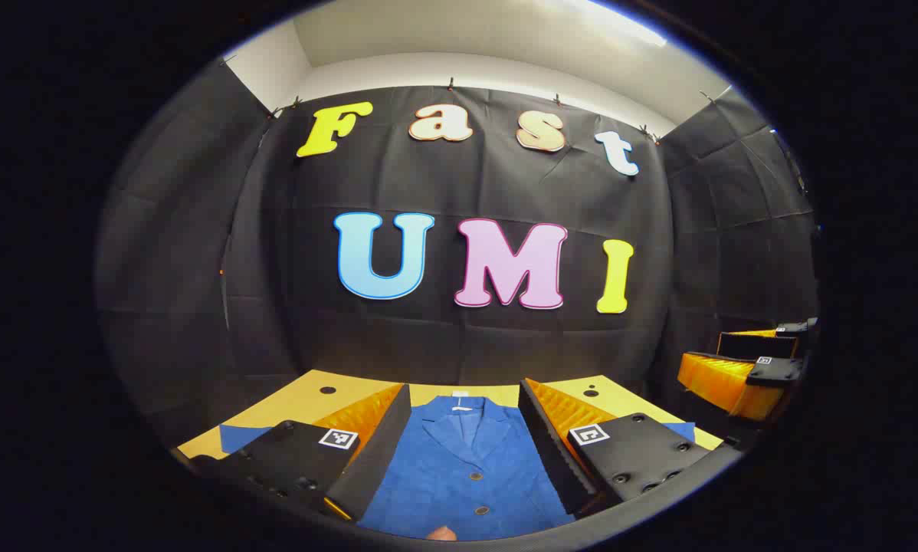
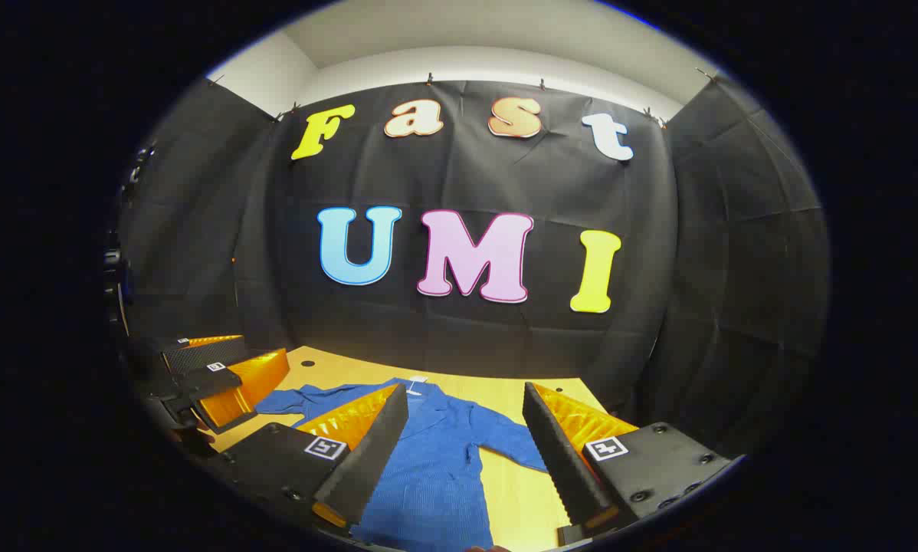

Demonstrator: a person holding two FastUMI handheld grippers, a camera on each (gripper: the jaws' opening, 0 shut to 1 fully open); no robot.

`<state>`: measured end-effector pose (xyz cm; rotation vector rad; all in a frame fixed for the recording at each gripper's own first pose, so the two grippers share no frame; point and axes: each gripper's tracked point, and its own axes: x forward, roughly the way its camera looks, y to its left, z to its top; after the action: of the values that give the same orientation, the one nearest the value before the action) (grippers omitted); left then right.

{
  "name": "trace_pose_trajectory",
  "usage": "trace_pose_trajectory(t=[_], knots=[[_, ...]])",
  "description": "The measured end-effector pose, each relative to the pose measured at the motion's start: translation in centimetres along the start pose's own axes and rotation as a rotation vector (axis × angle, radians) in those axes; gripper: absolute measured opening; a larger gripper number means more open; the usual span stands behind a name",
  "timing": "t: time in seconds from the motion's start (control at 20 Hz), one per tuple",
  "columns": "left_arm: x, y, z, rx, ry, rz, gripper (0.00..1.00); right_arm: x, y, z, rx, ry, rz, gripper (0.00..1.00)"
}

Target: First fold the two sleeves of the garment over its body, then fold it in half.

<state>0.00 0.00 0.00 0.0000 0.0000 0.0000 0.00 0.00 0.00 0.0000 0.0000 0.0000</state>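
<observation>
Jacket (image 1: 467, 468): flat on the yellow table (image 1: 306, 399), collar away, long axis running straight ahead between left gripper (image 1: 465, 452) fingers.
Right sleeve (image 2: 509, 445): spread just ahead between right gripper (image 2: 467, 460) fingers — nearer that hand.
Jaws: both wide apart, gripping nothing.

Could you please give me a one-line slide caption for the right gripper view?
Open right gripper above a blue jacket spread flat on the table, sleeves unfolded.

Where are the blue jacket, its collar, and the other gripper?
Blue jacket (image 1: 467, 483), left gripper view, front panel.
Collar (image 1: 459, 408), left gripper view, neck opening.
Right gripper (image 1: 742, 360), left gripper view, between its fingertips.
</observation>
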Motion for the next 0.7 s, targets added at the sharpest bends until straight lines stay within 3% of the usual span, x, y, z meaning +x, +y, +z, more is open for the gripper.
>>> trace_pose_trajectory(t=[0.15,0.2,0.3,0.35,0.5,0.55,0.6,0.7], knots=[[0.1,-0.2,0.2,0.028,-0.005,-0.005,0.83,0.1,0.0,-0.2,0.002,0.005,-0.004,0.91],[0.2,-0.1,0.3,0.038,-0.004,-0.006,0.82,0.0,0.0,-0.2,0.009,0.008,-0.004,0.97],[0.1,0.2,0.5,0.046,0.001,-0.003,0.82,0.0,-0.1,-0.6,0.027,0.019,-0.003,0.92],[0.0,0.3,0.2,0.047,0.007,0.002,0.82,0.1,-0.3,-0.9,0.031,0.024,-0.006,0.97],[-0.8,0.8,0.1,0.056,0.016,0.027,0.82,0.4,-0.4,-0.9,0.045,0.031,-0.008,0.97],[-1.1,1.0,0.1,0.061,0.020,0.034,0.82,0.5,-0.2,-1.0,0.052,0.033,-0.004,0.91],[-1.5,1.3,0.1,0.066,0.023,0.042,0.82,0.7,0.0,-1.0,0.056,0.036,0.001,0.97],[-2.0,1.4,0.4,0.066,0.028,0.053,0.82,0.8,0.5,-0.8,0.052,0.033,0.010,0.97]])
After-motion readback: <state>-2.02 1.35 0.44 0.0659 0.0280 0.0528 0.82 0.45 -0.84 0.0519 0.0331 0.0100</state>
